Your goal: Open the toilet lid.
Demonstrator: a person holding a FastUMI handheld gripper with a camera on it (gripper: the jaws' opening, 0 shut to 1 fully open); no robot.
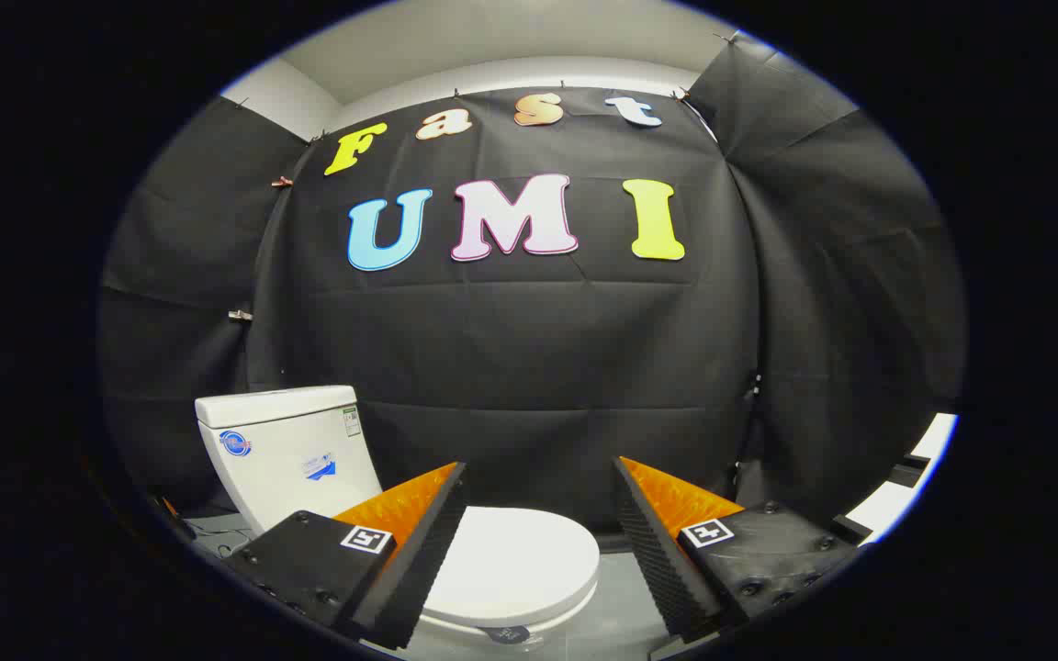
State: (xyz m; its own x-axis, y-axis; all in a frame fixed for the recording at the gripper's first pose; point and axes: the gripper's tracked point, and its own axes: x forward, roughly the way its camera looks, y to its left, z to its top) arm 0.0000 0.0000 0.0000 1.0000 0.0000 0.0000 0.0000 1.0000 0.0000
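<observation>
While the gripper (540,537) hangs above the toilet, its two fingers (419,542) are spread wide apart and hold nothing. The white toilet lid (515,560) lies flat and closed, down between the fingers and partly behind one of them. The white tank (286,450) stands just behind the lid.

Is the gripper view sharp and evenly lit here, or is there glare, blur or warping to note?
Gripper view: sharp, no motion blur; fisheye bends the wall and the tank; lighting even, soft sheen on the closed lid, no blown glare; the open gripper hovers above the lid, its fingers crisp.
</observation>
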